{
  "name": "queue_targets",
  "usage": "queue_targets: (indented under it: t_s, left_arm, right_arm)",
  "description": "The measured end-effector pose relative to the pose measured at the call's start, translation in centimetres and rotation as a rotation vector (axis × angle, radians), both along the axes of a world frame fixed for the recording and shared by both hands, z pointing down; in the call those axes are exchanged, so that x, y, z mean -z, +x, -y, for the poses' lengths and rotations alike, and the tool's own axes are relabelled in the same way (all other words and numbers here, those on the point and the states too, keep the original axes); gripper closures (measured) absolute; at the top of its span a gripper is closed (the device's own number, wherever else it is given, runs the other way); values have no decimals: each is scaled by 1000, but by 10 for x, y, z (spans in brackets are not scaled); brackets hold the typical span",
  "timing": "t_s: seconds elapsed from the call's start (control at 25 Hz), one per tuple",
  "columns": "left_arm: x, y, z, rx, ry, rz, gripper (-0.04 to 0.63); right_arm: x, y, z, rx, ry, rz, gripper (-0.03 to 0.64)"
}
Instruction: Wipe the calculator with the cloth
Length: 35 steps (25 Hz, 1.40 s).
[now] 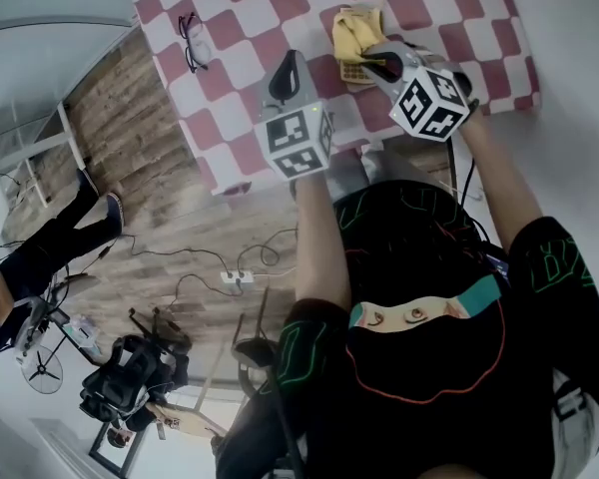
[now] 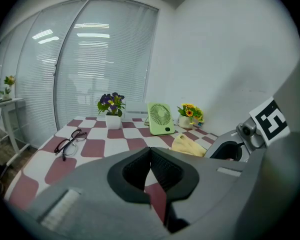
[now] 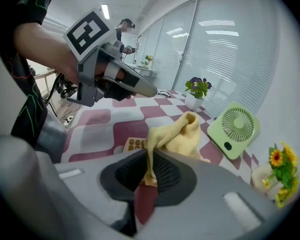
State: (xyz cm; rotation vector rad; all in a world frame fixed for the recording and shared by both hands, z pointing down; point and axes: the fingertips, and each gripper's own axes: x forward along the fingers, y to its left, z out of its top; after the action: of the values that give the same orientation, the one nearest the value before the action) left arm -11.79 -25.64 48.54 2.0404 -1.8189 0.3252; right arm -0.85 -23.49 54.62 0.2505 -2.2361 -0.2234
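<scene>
Right gripper (image 3: pixel 149 170): jaws clenched on a fold of the yellow cloth (image 3: pixel 182 134), the rest bunched just beyond the fingertips, presumably gathered as a wiping pad. Calculator (image 3: pixel 134 145) lies flat on the checked table (image 3: pixel 102 134), partly under the cloth, just ahead of the tips. Left gripper (image 2: pixel 150 169): jaws pressed together, empty, held aside; likely idle.

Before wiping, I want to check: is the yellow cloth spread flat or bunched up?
Bunched up: the cloth rises in a crumpled heap partly over the calculator, one edge pinched in the right claw.
</scene>
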Motion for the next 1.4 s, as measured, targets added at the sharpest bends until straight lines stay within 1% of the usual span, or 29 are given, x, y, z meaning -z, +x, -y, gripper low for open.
queue_targets:
  t_s: [0.2, 0.48, 0.64, 0.92, 1.0, 1.08, 1.16, 1.24, 1.32, 1.4]
  left_arm:
    - [1, 1, -6, 11, 9, -4, 584]
    - [2, 9, -17, 18, 20, -10, 584]
    - [4, 11, -21, 28, 32, -12, 584]
    - [14, 10, -23, 60, 65, -24, 584]
    - [18, 8, -22, 76, 77, -28, 584]
    - [21, 5, -20, 93, 90, -33, 584]
    - [25, 4, -21, 107, 97, -36, 584]
    - [29, 5, -25, 116, 99, -35, 584]
    - [38, 10, -25, 107, 111, -26, 584]
    - [51, 16, -19, 86, 137, -11, 585]
  right_arm:
    - [0, 1, -17, -7, -19, 14, 580]
    - [0, 1, -38, 17, -25, 18, 580]
    - [-1, -1, -49, 36, -51, 20, 580]
    - [5, -7, -71, 75, -219, 58, 580]
    - [11, -9, -77, 91, -270, 88, 580]
    - [22, -10, -77, 90, -312, 139, 580]
    - [37, -11, -72, 64, -327, 201, 580]
    - [54, -9, -61, 16, -313, 258, 580]
    - [73, -4, -42, -70, -291, 326, 580]
    - [96, 5, -15, -194, -273, 436, 580]
